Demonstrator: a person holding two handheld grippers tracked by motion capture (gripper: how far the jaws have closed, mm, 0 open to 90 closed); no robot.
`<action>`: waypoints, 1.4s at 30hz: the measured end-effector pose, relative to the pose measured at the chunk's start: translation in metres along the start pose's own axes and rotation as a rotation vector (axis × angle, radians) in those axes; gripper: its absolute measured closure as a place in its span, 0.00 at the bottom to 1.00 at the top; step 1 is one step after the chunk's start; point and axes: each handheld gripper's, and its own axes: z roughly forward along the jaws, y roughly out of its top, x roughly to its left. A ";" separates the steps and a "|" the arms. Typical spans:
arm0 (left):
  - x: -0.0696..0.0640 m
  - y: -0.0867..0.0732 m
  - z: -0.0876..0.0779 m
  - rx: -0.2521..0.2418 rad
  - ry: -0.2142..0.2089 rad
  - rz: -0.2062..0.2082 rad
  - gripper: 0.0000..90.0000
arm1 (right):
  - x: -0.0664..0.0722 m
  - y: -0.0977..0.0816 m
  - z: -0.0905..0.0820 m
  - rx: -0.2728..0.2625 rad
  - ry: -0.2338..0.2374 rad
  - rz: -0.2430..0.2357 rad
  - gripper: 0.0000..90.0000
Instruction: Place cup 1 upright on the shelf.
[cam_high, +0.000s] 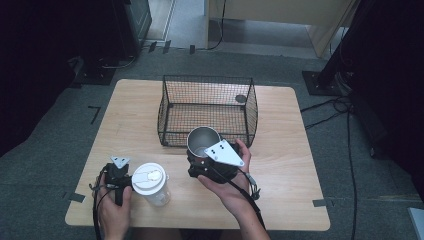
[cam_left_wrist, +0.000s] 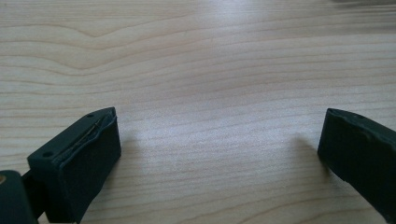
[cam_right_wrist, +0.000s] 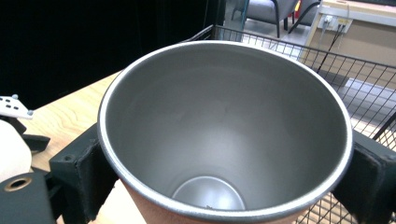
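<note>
Right gripper (cam_high: 204, 154) pinching steel cup (cam_high: 202, 141) across body; wire basket (cam_high: 207, 107) just ahead; keep cup upright, clear near rim; left gripper (cam_high: 120, 180) spread, empty, beside lidded tumbler (cam_high: 151, 183).

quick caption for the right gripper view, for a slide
Right tool grips an empty steel cup by its sides, beside the wire basket.

Soft overhead light, perhaps slightly blurred.
</note>
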 end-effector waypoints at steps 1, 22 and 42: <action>0.000 0.000 0.000 0.000 0.000 0.000 0.00 | 0.000 0.000 0.000 0.000 0.000 0.000 0.09; 0.000 0.000 0.000 0.000 0.000 0.000 0.00 | -0.009 0.018 0.011 -0.113 -0.038 0.003 0.09; 0.000 0.000 0.000 0.001 0.000 0.000 0.00 | -0.033 0.027 0.031 -0.256 -0.073 0.056 0.09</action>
